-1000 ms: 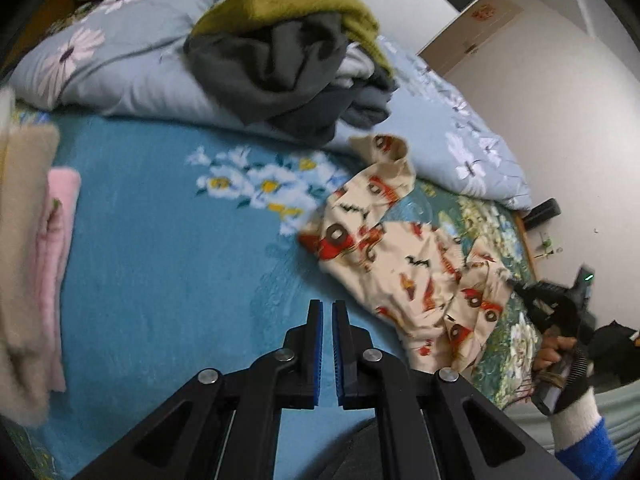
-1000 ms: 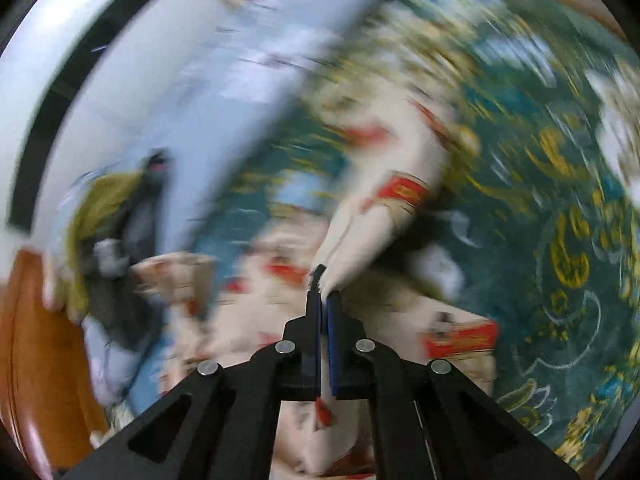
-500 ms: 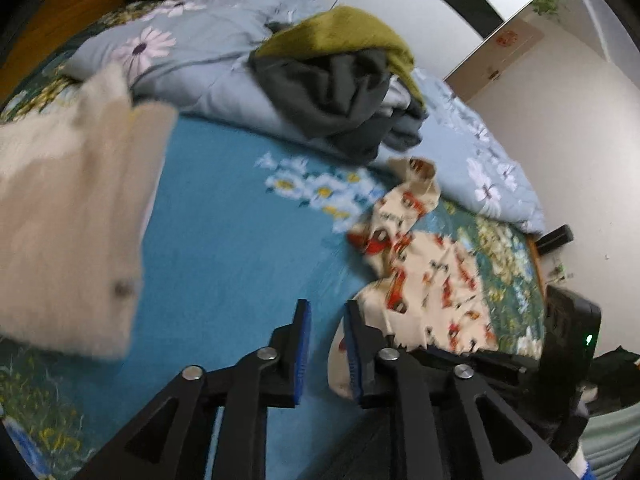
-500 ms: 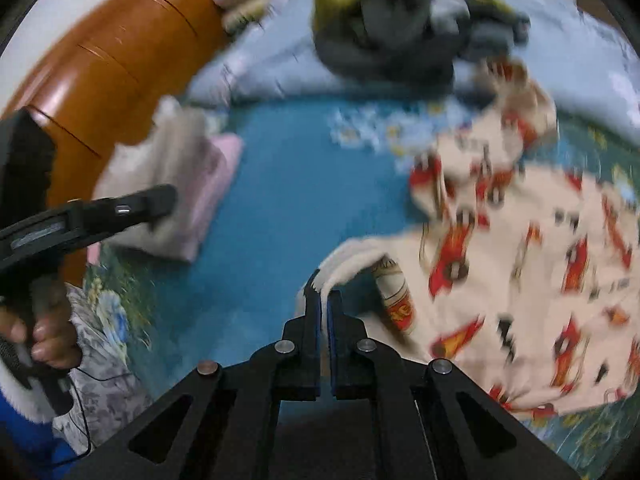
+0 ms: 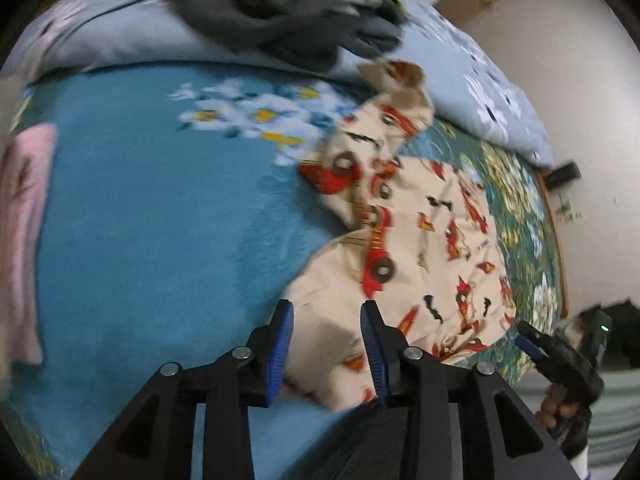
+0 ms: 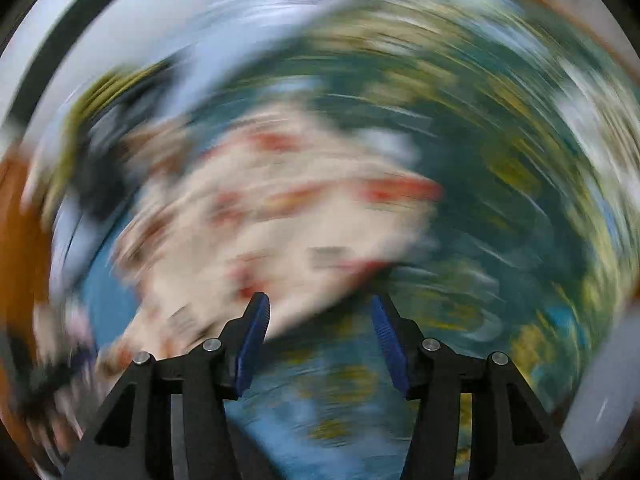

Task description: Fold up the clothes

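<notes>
A cream garment printed with red cars [image 5: 420, 240] lies crumpled on the teal floral blanket [image 5: 140, 200]. My left gripper [image 5: 326, 320] hovers over its near edge with its jaws opening. The cloth shows between the blue pads [image 5: 280, 344] but they do not press on it. The right wrist view is badly smeared by motion. There my right gripper [image 6: 320, 312] has its jaws opening wide, with the blurred cream garment [image 6: 280, 220] just beyond the left pad and nothing gripped. A hand [image 5: 560, 404] carrying the right gripper shows at the lower right of the left wrist view.
A heap of dark grey and olive clothes [image 5: 288, 12] rests on a pale blue flowered quilt [image 5: 480, 80] at the back. Folded pink cloth [image 5: 24, 220] lies at the left edge. A white wall and the bed's edge run down the right.
Both grippers went from shut to open. The right one let go of the garment's edge and swung away fast. The left one dropped over the garment's near edge.
</notes>
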`<state>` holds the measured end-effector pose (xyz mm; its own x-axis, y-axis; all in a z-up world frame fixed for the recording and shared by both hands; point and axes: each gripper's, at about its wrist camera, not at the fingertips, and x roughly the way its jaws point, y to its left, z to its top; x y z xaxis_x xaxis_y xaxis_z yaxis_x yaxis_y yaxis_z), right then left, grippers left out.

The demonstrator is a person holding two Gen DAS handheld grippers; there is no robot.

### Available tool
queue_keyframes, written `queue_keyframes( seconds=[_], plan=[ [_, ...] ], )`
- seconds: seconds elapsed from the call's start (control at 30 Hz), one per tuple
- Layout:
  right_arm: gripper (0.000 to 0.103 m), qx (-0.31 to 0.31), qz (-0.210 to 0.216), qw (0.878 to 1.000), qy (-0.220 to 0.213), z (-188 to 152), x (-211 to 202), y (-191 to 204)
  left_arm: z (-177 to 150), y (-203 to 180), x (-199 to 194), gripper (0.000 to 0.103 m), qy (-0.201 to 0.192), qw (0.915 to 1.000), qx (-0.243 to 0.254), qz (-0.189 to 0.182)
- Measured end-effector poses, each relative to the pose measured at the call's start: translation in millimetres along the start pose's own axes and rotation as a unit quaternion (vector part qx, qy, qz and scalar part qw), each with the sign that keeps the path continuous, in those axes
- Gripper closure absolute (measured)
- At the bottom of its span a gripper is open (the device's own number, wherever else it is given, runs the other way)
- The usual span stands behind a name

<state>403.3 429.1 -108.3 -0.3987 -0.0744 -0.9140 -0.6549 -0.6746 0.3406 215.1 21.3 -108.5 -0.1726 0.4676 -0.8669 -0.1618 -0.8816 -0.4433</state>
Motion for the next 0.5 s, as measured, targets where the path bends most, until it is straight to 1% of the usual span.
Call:
queue_keyframes(
  seconds=[0.07,0.13,0.23,0.3,0.33,0.37,0.4,0.43,0.5],
  plan=[
    [0.048,0.068,0.016,0.998,0.004,8,8,-31,2,-15,9,0.060,0.011,0.9996,0.026,0.007],
    [0.048,0.131,0.038,0.991,0.007,16,17,-55,1,-22,16,0.060,0.020,0.9987,0.041,0.022],
    [0.048,0.170,0.083,0.982,0.005,23,27,-53,-2,-27,25,0.060,0.034,0.9960,0.063,0.053],
    [0.048,0.178,0.098,0.979,0.006,28,32,-44,-4,-26,31,0.060,0.043,0.9938,0.072,0.073],
    [0.048,0.183,0.107,0.977,0.006,32,34,-40,-5,-25,34,0.063,0.049,0.9921,0.076,0.087],
    [0.048,0.194,0.111,0.975,0.001,33,32,-38,-6,-22,37,0.078,0.054,0.9906,0.076,0.100],
    [0.048,0.203,0.118,0.972,-0.004,32,31,-38,-7,-20,35,0.087,0.050,0.9909,0.071,0.102],
    [0.048,0.212,0.124,0.969,-0.008,31,30,-37,-8,-17,34,0.092,0.046,0.9913,0.067,0.104],
    [0.048,0.208,0.123,0.970,-0.001,25,26,-34,-10,-11,31,0.094,0.038,0.9918,0.058,0.108]
  ],
)
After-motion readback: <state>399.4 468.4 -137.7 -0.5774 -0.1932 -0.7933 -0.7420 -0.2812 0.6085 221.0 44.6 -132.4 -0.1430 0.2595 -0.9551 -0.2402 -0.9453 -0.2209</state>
